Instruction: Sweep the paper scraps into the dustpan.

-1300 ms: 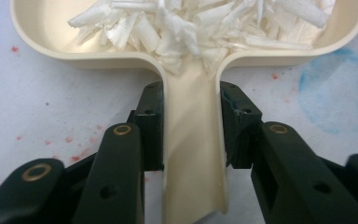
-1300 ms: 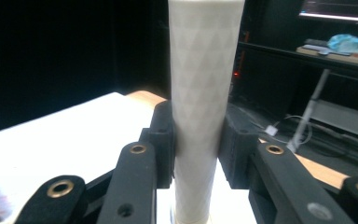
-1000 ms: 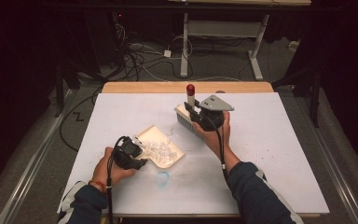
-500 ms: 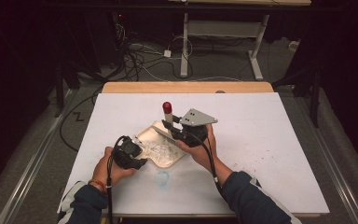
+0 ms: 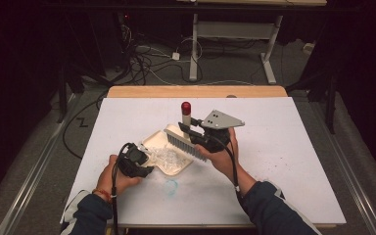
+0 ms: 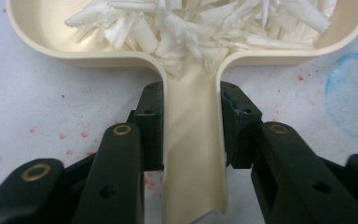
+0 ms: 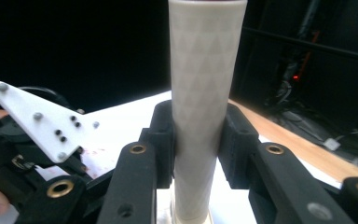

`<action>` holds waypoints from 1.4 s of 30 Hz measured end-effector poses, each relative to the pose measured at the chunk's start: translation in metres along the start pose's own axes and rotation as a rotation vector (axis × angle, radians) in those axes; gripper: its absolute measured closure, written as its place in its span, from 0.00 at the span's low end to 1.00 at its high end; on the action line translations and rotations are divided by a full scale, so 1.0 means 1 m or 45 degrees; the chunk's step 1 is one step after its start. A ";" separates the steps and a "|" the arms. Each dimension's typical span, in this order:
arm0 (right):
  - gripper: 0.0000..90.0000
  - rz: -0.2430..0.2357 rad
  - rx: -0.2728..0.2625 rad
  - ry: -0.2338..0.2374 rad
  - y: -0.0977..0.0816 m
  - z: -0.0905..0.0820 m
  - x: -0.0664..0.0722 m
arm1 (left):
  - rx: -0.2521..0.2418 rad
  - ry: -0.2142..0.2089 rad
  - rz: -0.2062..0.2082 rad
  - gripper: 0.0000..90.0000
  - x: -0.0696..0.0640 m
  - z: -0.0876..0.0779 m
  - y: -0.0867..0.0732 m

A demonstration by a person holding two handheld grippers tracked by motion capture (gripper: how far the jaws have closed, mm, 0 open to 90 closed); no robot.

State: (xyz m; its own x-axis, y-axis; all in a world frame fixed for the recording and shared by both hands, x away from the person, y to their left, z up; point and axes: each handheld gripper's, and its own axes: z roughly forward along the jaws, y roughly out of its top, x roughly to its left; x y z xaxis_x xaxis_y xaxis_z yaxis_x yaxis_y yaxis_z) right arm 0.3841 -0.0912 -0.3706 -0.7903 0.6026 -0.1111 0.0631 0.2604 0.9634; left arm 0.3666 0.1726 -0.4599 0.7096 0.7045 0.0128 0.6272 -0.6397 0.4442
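A person seated at a white table (image 5: 293, 147) works with a gripper in each hand. The left gripper (image 6: 191, 126) is clamped on the handle of a cream dustpan (image 6: 193, 163), its two black jaws pressing the handle from either side, as the left gripper view shows from close up. The dustpan lies flat on the table just in front of the person's left hand (image 5: 115, 171), and its tray holds a heap of white shreds (image 6: 200, 23) (torn strips, piled against the mouth of the handle). The right gripper (image 7: 198, 140) grips the pale, patterned handle of a small hand brush (image 7: 198, 84), the jaws closed tight on it from both sides. In the high view the brush (image 5: 188, 139) hangs above the far edge of the dustpan (image 5: 164, 154), with its row of bristles along the pan's rim and its red-capped handle standing nearly upright. The right hand (image 5: 223, 156) holds its gripper just beside the pan, near the middle of the table. A faint blue ring (image 5: 170, 186) marks the table surface close to the pan on the person's side, and small red specks dot the white sheet around the handle in the left gripper view.
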 end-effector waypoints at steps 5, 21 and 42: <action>0.78 0.008 0.010 -0.032 0.000 -0.012 -0.009 | -0.003 0.011 -0.006 0.70 0.000 -0.002 0.000; 0.78 0.020 0.080 -0.108 -0.028 -0.078 -0.023 | 0.067 0.026 0.088 0.70 -0.011 -0.028 -0.028; 0.78 -0.042 0.151 -0.287 -0.047 -0.122 -0.023 | 0.120 -0.036 0.182 0.70 -0.042 -0.026 -0.027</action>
State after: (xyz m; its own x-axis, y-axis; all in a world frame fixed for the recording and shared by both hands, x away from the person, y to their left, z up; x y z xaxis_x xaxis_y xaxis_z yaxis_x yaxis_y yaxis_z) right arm 0.3250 -0.2101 -0.3837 -0.6381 0.7418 -0.2062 0.1213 0.3614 0.9245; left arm 0.3116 0.1684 -0.4492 0.8014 0.5965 0.0442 0.5460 -0.7596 0.3534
